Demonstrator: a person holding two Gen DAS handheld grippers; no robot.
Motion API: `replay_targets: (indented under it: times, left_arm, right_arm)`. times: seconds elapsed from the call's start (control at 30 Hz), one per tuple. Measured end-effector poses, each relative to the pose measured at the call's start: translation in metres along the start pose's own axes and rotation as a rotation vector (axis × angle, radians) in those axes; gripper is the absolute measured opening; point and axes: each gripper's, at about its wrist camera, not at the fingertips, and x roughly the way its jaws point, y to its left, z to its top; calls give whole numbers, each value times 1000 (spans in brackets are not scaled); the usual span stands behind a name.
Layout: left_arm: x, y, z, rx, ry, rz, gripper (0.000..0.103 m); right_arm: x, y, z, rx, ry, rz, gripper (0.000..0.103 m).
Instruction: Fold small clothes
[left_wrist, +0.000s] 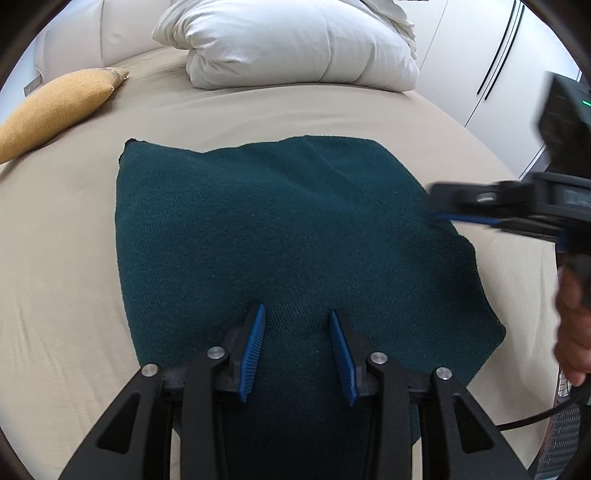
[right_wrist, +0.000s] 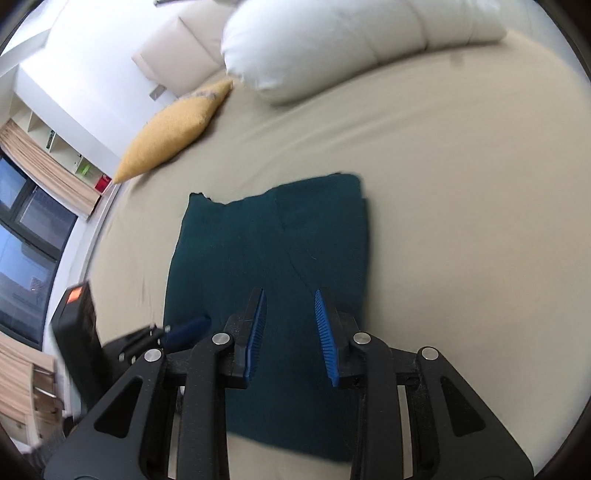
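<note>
A dark teal knit garment (left_wrist: 277, 221) lies folded into a rough rectangle on the beige bed (left_wrist: 55, 258). In the left wrist view my left gripper (left_wrist: 297, 308) points down at its near part. The jaws stand apart, the tips dent the knit and a low hump of fabric sits between the blue pads. In the right wrist view my right gripper (right_wrist: 290, 291) hovers over the near right part of the garment (right_wrist: 266, 240), pads apart with nothing clamped. It appears blurred at the cloth's right edge as the right gripper (left_wrist: 437, 208). The left gripper (right_wrist: 201, 321) rests at the near left edge.
A yellow cushion (left_wrist: 55, 110) lies at the far left of the bed and a white bundled duvet (left_wrist: 295, 44) at the head. A person's hand (left_wrist: 572, 325) holds the right tool. White wardrobe doors (left_wrist: 480, 74) stand to the right, a window (right_wrist: 26, 229) to the left.
</note>
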Motion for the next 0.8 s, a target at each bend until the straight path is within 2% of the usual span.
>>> replay_targets:
  times: [0.03, 0.07, 0.13, 0.2, 0.23, 0.33, 0.47, 0.53, 0.57, 0.63, 0.7, 0.8]
  left_arm:
    - [0, 0, 0, 3, 2, 1, 39]
    - [1, -1, 0, 5, 4, 0, 39]
    - [1, 0, 1, 4, 7, -2, 39]
    - [1, 1, 1, 2, 10, -7, 39]
    - [1, 2, 2, 0, 12, -12, 39]
    - [2, 6, 2, -16, 17, -34, 39]
    - [2, 7, 3, -21, 26, -47, 39]
    - [1, 8, 3, -28, 31, -57, 39]
    - [1, 9, 3, -32, 34, -63, 39]
    - [2, 11, 4, -40, 41, -70, 39]
    - [3, 14, 5, -50, 46, -78, 39]
    - [5, 15, 6, -57, 44, -79, 39]
  right_arm:
    - [12, 0, 5, 7, 36, 25, 27]
    - [30, -1, 9, 1, 74, 7, 26]
    - [48, -4, 7, -40, 79, -58, 24]
    - [45, -15, 6, -13, 49, -46, 15]
    - [40, -21, 6, 15, 47, -41, 14]
    - [23, -19, 10, 5, 17, -112, 20]
    - [20, 0, 33, -14, 4, -2, 20]
    - [31, 9, 45, -31, 27, 7, 21]
    - [40, 7, 51, -23, 54, 18, 24]
    - [62, -4, 58, 25, 109, 6, 23]
    - [77, -17, 65, 70, 98, 40, 13]
    - [81, -31, 75, 54, 60, -19, 0]
